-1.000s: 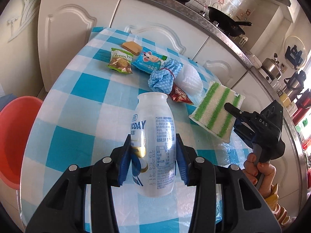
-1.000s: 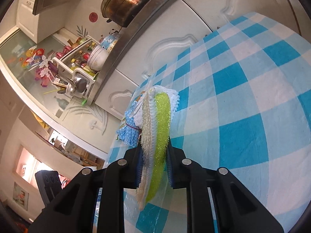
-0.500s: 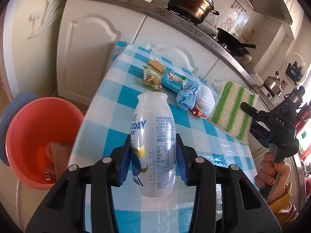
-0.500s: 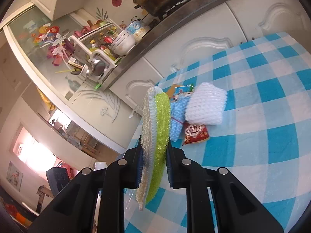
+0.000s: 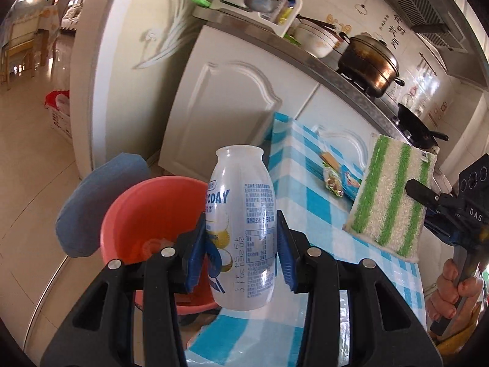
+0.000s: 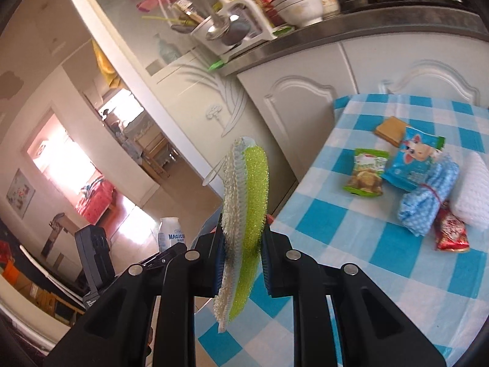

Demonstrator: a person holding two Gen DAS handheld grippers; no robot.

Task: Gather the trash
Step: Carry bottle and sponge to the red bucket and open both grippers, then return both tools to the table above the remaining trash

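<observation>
My left gripper [image 5: 241, 250] is shut on an empty white plastic milk bottle [image 5: 241, 226], held upright in the air beside the table's left edge and over the near rim of a red basin [image 5: 146, 214] on the floor. My right gripper [image 6: 241, 253] is shut on a green-and-white striped scrub cloth [image 6: 244, 202], held edge-on above the table; the cloth also shows in the left wrist view [image 5: 391, 192]. The bottle shows small in the right wrist view [image 6: 171, 235].
On the blue-checked tablecloth [image 6: 351, 263] lie a green snack packet [image 6: 366, 174], a blue packet [image 6: 415, 159], a brown biscuit [image 6: 391, 128], a blue dotted bundle [image 6: 428, 202], a white foam net [image 6: 470, 195] and a red wrapper [image 6: 450, 232]. A blue cushion [image 5: 94, 205] lies behind the basin. White cabinets [image 5: 232, 113] stand behind.
My left gripper has carried the bottle left, off the table toward the red basin. My right gripper has swung with the cloth, bringing the packets into its view.
</observation>
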